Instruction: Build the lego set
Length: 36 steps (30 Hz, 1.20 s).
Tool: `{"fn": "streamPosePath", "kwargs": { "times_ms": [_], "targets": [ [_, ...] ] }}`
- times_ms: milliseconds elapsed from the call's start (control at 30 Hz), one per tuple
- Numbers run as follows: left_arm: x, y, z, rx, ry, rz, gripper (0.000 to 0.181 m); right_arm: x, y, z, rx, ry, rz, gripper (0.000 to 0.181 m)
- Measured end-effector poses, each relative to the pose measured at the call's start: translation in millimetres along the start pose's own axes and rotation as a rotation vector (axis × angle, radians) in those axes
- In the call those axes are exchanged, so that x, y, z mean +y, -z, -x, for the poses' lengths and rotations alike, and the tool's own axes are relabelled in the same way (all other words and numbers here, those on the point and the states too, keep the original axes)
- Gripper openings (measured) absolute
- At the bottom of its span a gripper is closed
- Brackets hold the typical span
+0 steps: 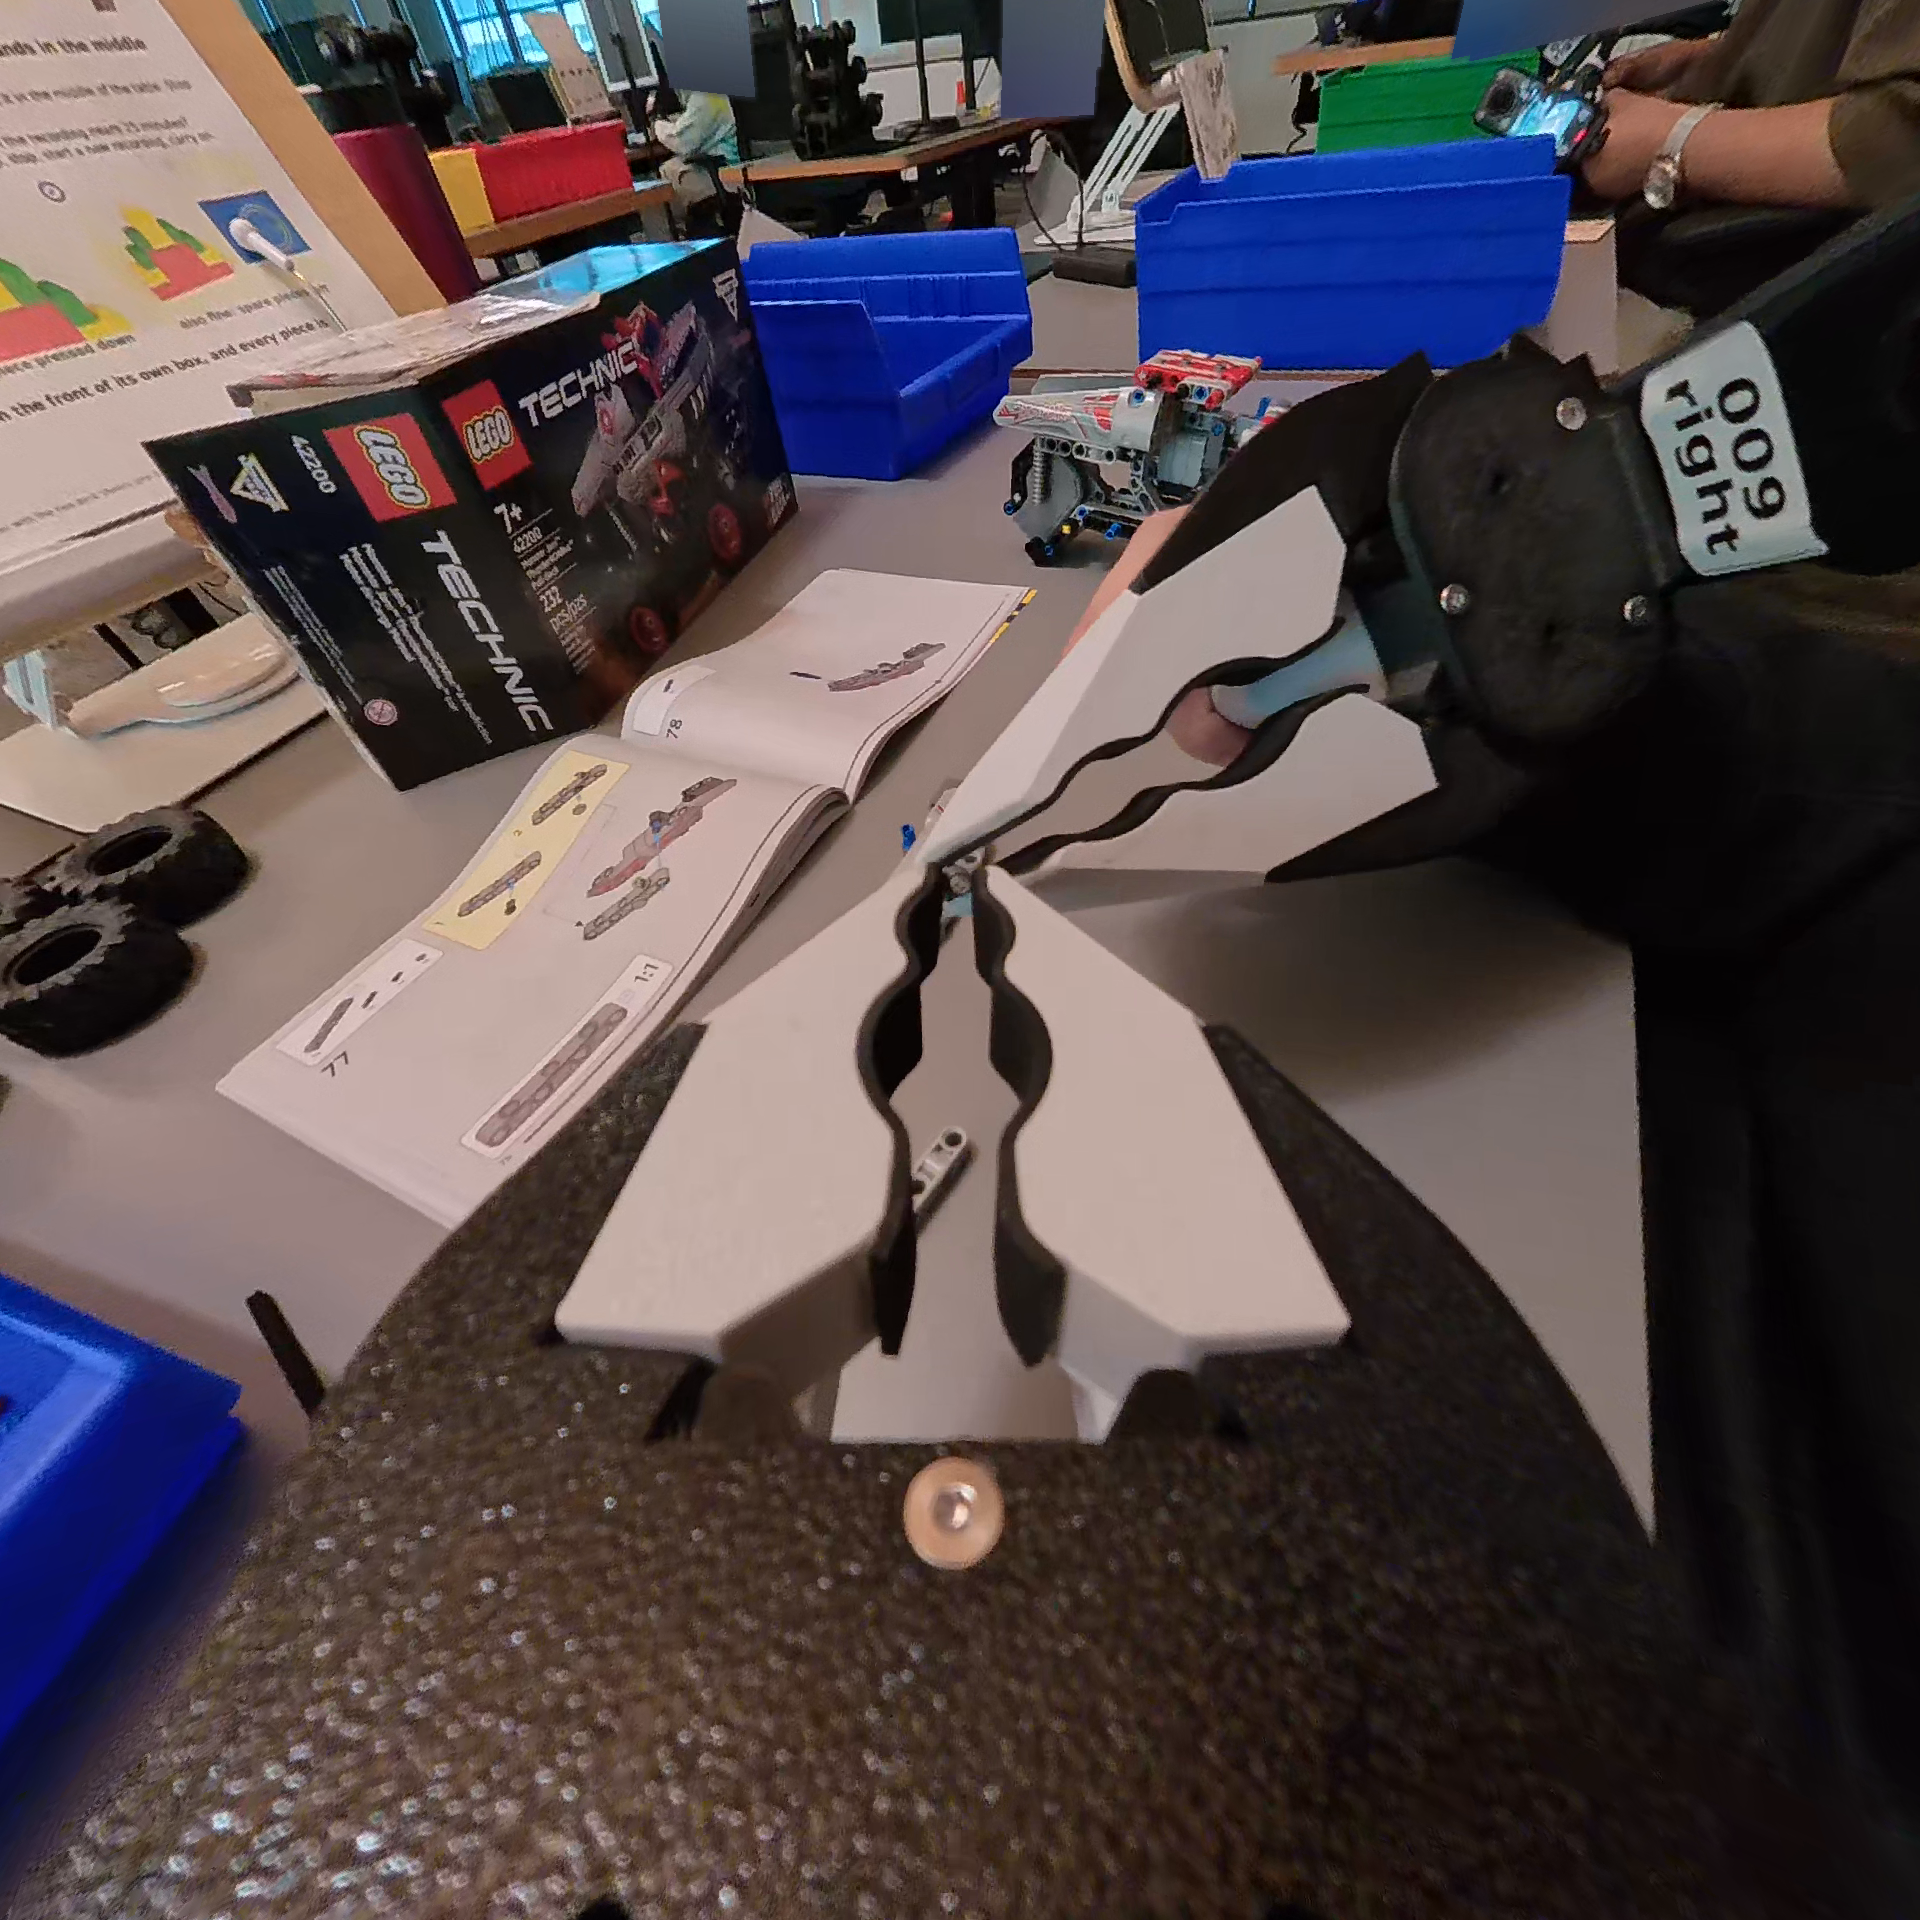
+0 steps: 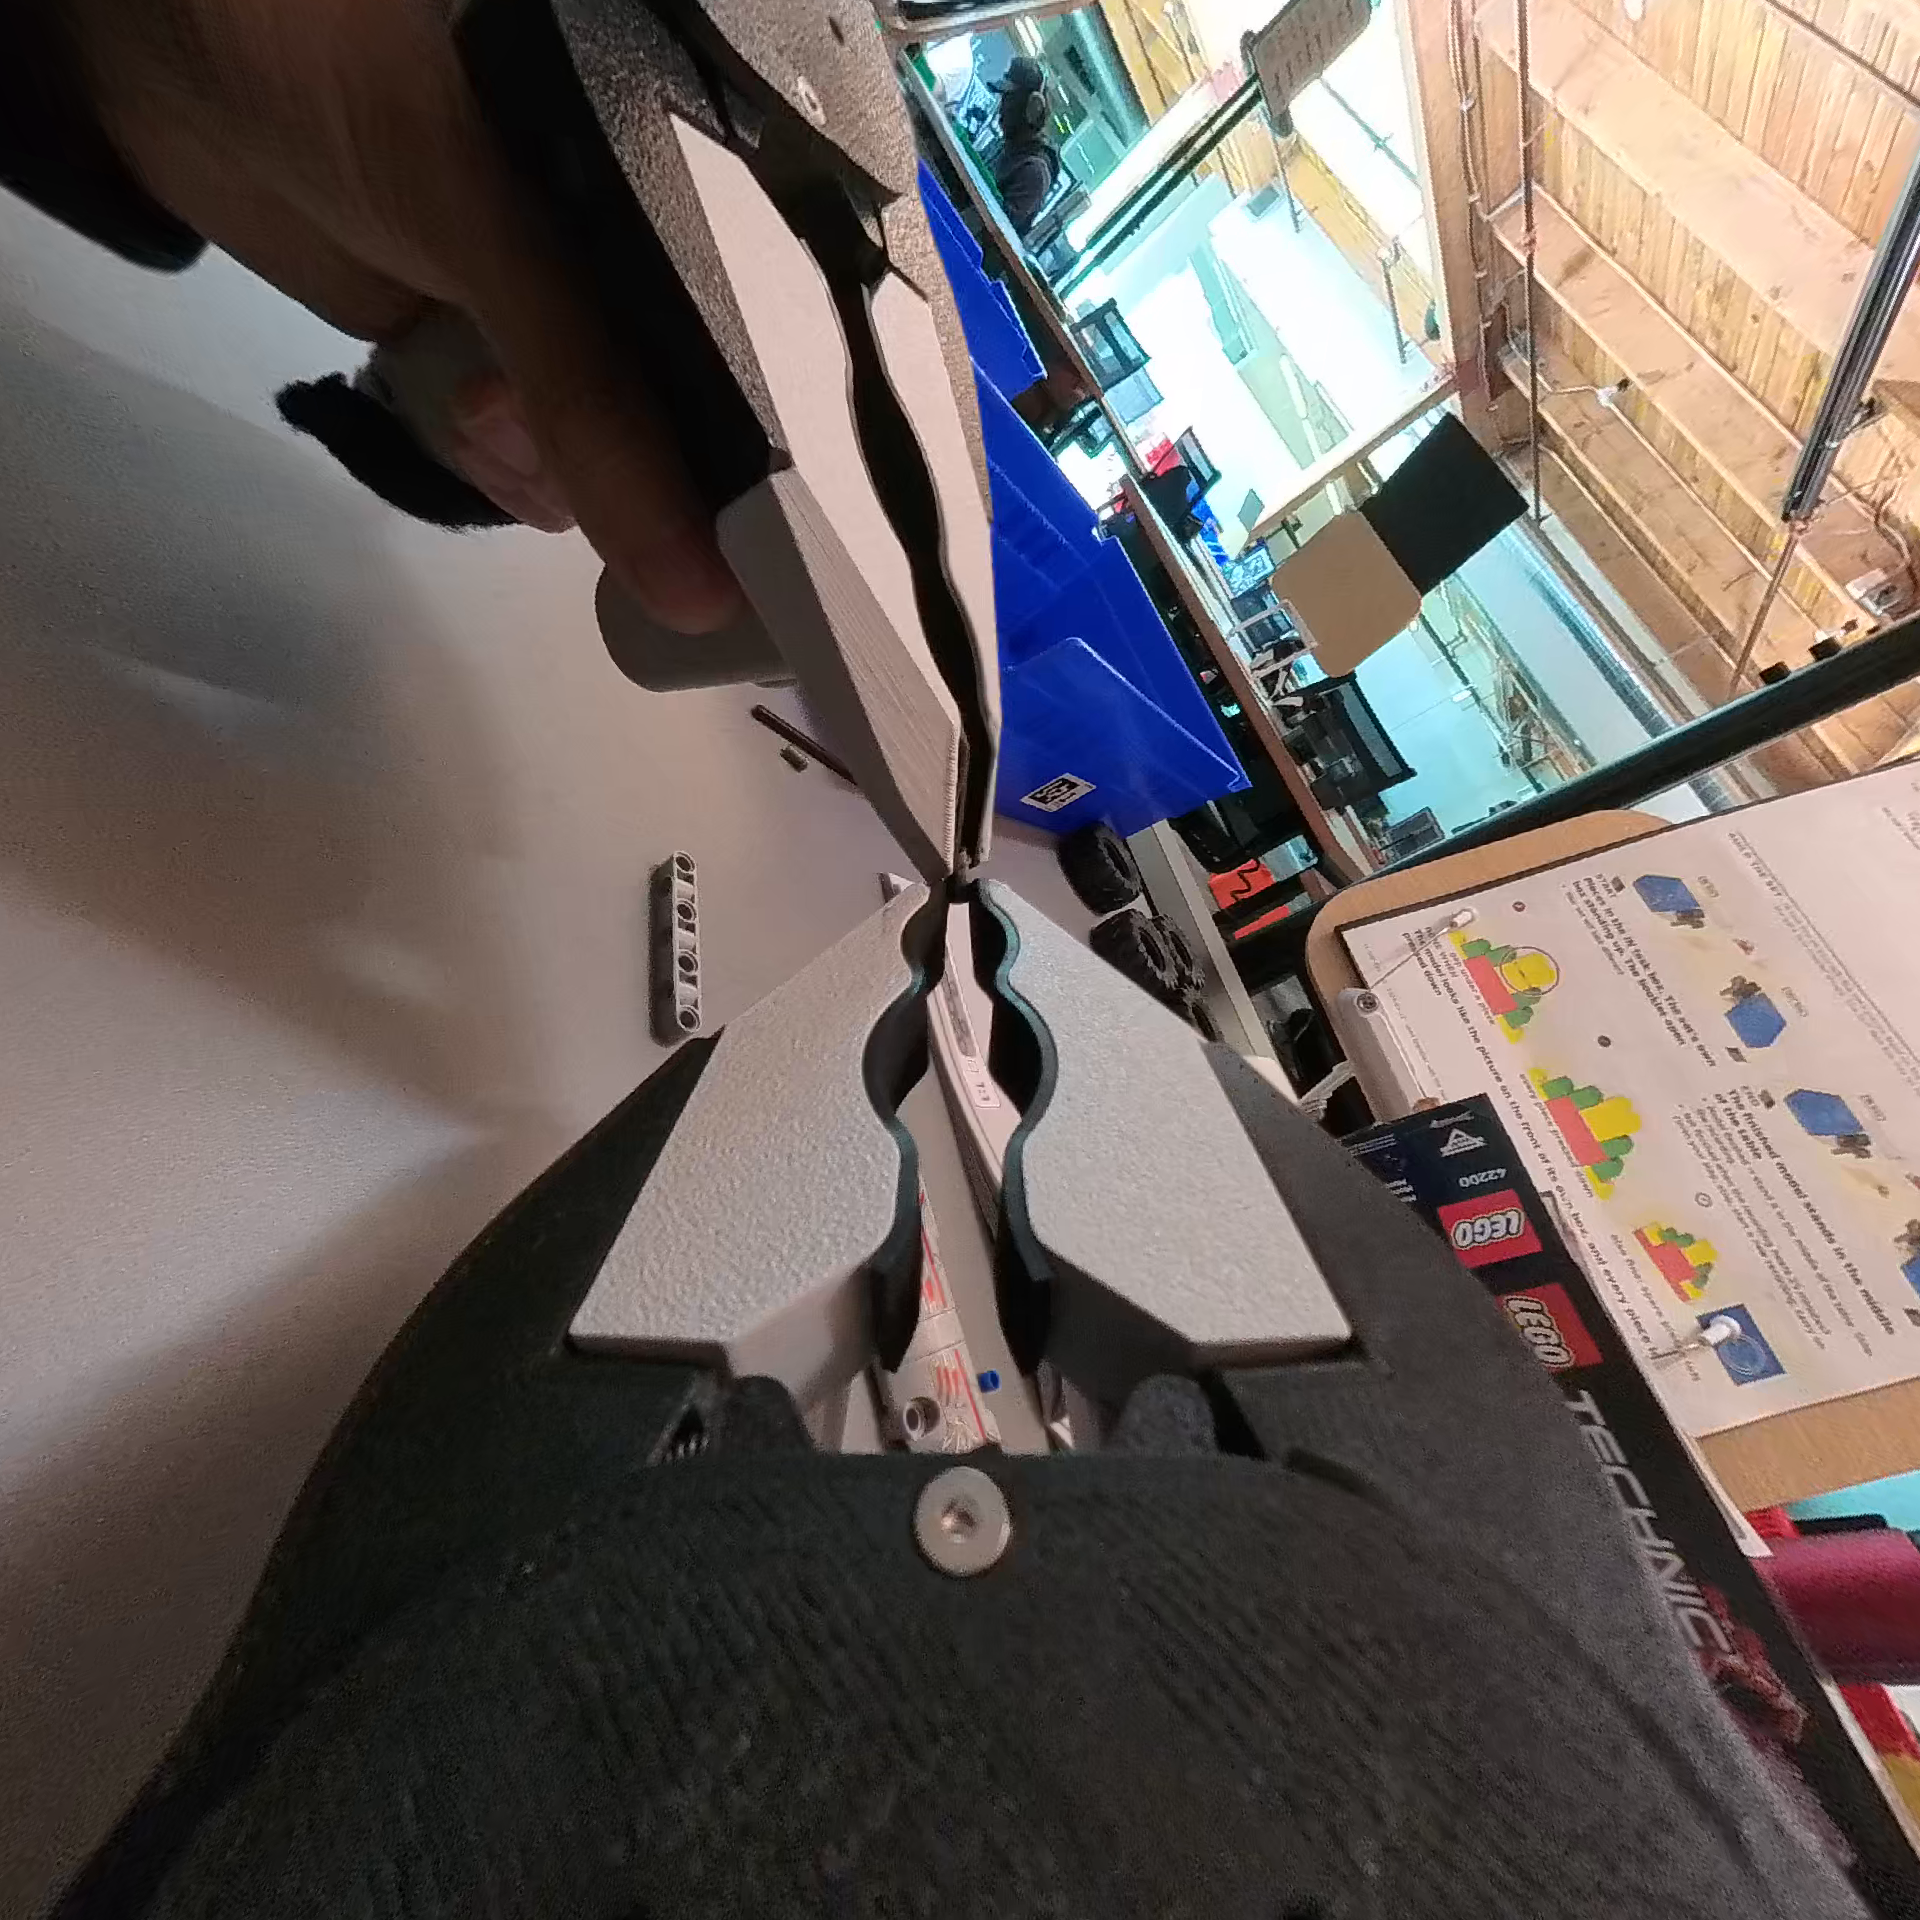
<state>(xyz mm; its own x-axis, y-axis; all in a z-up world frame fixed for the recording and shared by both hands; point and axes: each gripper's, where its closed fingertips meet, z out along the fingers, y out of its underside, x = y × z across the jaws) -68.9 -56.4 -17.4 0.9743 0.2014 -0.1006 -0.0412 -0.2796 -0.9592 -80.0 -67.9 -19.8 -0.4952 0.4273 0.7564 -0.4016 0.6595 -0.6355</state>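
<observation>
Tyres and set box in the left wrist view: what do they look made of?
Tyres: matte black with chunky tread, probably rubber or soft plastic. Box: printed cardboard with a slight sheen, its top flap creased and lifted.

- Two grippers: the left gripper (image 1: 961, 883) and the right gripper (image 1: 951, 857).
- Three blue bins: one blue bin (image 1: 894, 343), a second (image 1: 1351, 249), a third (image 1: 94, 1455).
- At least two black tyres (image 1: 135, 852).
- One set box (image 1: 499, 520).
- One open instruction booklet (image 1: 582, 883).
- One part-built model (image 1: 1132, 436).
- One loose grey beam (image 2: 675, 945).
</observation>
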Motion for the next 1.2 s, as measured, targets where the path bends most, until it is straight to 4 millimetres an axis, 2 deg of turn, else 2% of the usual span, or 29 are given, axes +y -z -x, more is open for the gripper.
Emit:
{"fn": "streamPosePath", "kwargs": {
  "times_ms": [200,400,567,800,967,1100,1200],
  "targets": [
    [3,-2,0,-0.014,-0.106,-0.027,0.002,3,-1,3,-0.04,-0.079,-0.004,0.003],
    [4,0,-1,0.036,-0.148,-0.076,0.002,2,-1,7,-0.103,-0.203,-0.03,0.003],
    [7,4,-2,0.1,-0.103,-0.09,0.003,0,-2,13,-0.153,-0.267,-0.053,0.002],
    [17,3,0,0.119,-0.214,-0.056,0.002,4,-6,18,-0.192,-0.322,-0.036,0.002],
    [30,7,2,0.249,-0.08,-0.01,0.002,5,-7,30,-0.302,-0.412,-0.036,0.003],
    [46,9,7,0.337,-0.016,0.096,0.002,28,-10,42,-0.413,-0.464,0.108,0.013],
    [59,5,8,0.382,0.009,0.19,0.001,31,-13,53,-0.499,-0.528,0.155,0.015]
  ]
}}
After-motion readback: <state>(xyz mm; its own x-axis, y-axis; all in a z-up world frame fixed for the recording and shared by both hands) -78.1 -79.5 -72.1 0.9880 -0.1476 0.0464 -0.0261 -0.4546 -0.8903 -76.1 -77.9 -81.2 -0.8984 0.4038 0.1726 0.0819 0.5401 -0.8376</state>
